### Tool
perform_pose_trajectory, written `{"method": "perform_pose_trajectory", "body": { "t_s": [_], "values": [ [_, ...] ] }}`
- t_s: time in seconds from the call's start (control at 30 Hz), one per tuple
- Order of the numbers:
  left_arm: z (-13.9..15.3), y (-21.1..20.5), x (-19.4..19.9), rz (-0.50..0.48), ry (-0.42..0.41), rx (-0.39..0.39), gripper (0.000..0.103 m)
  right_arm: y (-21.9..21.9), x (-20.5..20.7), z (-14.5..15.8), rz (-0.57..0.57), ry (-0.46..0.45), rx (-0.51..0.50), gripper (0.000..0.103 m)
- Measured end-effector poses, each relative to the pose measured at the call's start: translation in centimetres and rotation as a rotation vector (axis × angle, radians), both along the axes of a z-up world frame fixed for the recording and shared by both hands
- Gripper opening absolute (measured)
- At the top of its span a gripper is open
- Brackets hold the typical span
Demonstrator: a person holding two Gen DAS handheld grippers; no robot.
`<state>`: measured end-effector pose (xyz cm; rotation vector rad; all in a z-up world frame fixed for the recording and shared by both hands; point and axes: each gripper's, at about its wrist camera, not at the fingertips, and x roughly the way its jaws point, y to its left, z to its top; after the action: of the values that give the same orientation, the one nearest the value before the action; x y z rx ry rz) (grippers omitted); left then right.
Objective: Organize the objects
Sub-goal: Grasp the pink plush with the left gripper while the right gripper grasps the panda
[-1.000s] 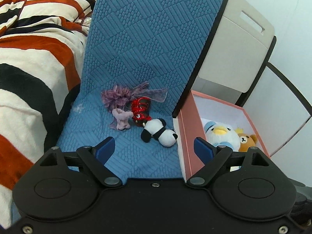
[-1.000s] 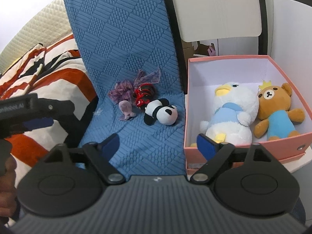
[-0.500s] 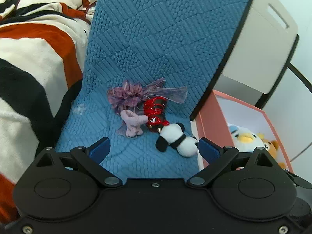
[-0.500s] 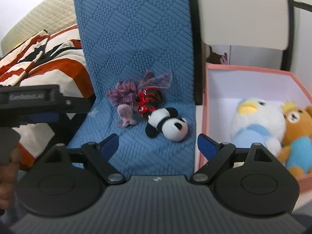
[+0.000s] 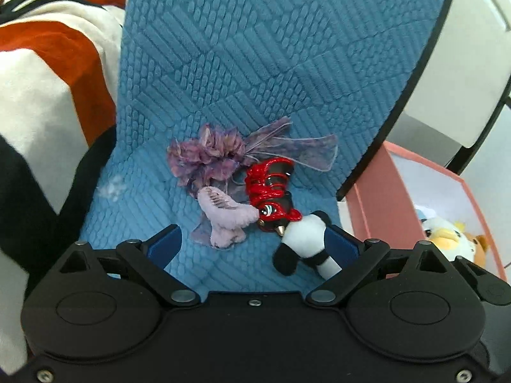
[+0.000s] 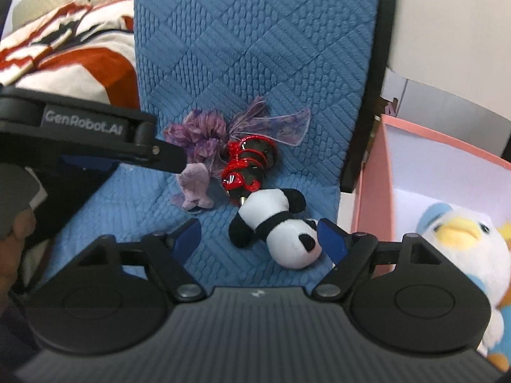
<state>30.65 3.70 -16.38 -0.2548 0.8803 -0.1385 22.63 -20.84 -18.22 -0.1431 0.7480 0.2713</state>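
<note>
On the blue quilted chair seat (image 5: pixel 134 223) lie a panda plush (image 5: pixel 303 239) (image 6: pixel 278 226), a red and black wound ornament (image 5: pixel 271 191) (image 6: pixel 249 162), a small lilac plush (image 5: pixel 223 217) (image 6: pixel 194 185) and a purple fabric flower with a sheer ribbon (image 5: pixel 210 156) (image 6: pixel 201 134). My left gripper (image 5: pixel 252 242) is open, low over the seat, with the lilac plush and panda between its fingers. My right gripper (image 6: pixel 258 236) is open with the panda's head between its fingertips. The left gripper's body (image 6: pixel 95 140) shows in the right wrist view.
A pink box (image 6: pixel 377 185) (image 5: pixel 377 204) stands right of the chair and holds a white duck plush (image 6: pixel 460 239) (image 5: pixel 444 239) and a bear plush (image 5: pixel 479 242). A striped blanket (image 5: pixel 48 79) lies to the left. A white chair back (image 5: pixel 456 73) rises behind.
Both grippers have moved forward and down toward the toys on the seat. The toys now sit between the fingers. Both grippers stay open.
</note>
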Motion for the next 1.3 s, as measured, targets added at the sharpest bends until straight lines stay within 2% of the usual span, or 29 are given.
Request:
{"method": "perform_pose_trajectory", "body": {
  "t_s": [0.07, 0.2, 0.4, 0.5, 0.6, 0.77, 0.83, 0.97, 1.03, 1.1, 1.2, 1.3],
  "values": [
    [-0.9, 0.0, 1.0, -0.002, 0.018, 0.009, 0.095, 0.7, 0.9, -0.7, -0.005, 0.007, -0.037, 0.077],
    [-2.6, -0.4, 2.7, -0.01, 0.044, 0.044, 0.094, 1.3, 2.7, -2.2, 0.001, 0.047, -0.047, 0.076],
    [-5.1, 0.1, 5.3, 0.008, 0.11, 0.026, 0.094, 1.9, 5.4, -4.0, -0.012, 0.102, -0.072, 0.076],
    [-5.7, 0.0, 6.4, -0.002, 0.131, 0.02, 0.094, 2.4, 6.1, -4.7, -0.024, 0.093, -0.128, 0.076],
    [-6.1, -0.4, 7.3, -0.006, 0.138, 0.041, 0.094, 2.6, 6.3, -5.0, -0.018, 0.093, -0.139, 0.076],
    [-6.9, -0.7, 8.4, -0.008, 0.154, 0.053, 0.088, 2.6, 7.3, -5.9, -0.03, 0.1, -0.17, 0.075],
    [-7.2, -0.8, 8.9, -0.008, 0.161, 0.062, 0.08, 2.3, 7.8, -6.5, -0.041, 0.132, -0.153, 0.073],
    [-7.8, -0.8, 9.4, -0.009, 0.163, 0.071, 0.073, 2.3, 8.0, -6.7, -0.046, 0.138, -0.146, 0.071],
    [-8.1, -0.5, 9.6, -0.001, 0.172, 0.077, 0.062, 2.2, 7.9, -6.3, -0.052, 0.132, -0.141, 0.056],
    [-8.3, -0.2, 9.6, -0.007, 0.178, 0.057, 0.056, 1.7, 7.9, -6.0, -0.058, 0.145, -0.099, 0.043],
    [-8.3, -0.1, 9.5, -0.013, 0.164, 0.067, 0.045, 1.0, 8.0, -5.7, -0.085, 0.158, -0.047, 0.043],
    [-8.2, -0.2, 9.2, -0.032, 0.154, 0.085, 0.04, 0.3, 8.1, -5.3, -0.12, 0.167, 0.01, 0.043]
  ]
}}
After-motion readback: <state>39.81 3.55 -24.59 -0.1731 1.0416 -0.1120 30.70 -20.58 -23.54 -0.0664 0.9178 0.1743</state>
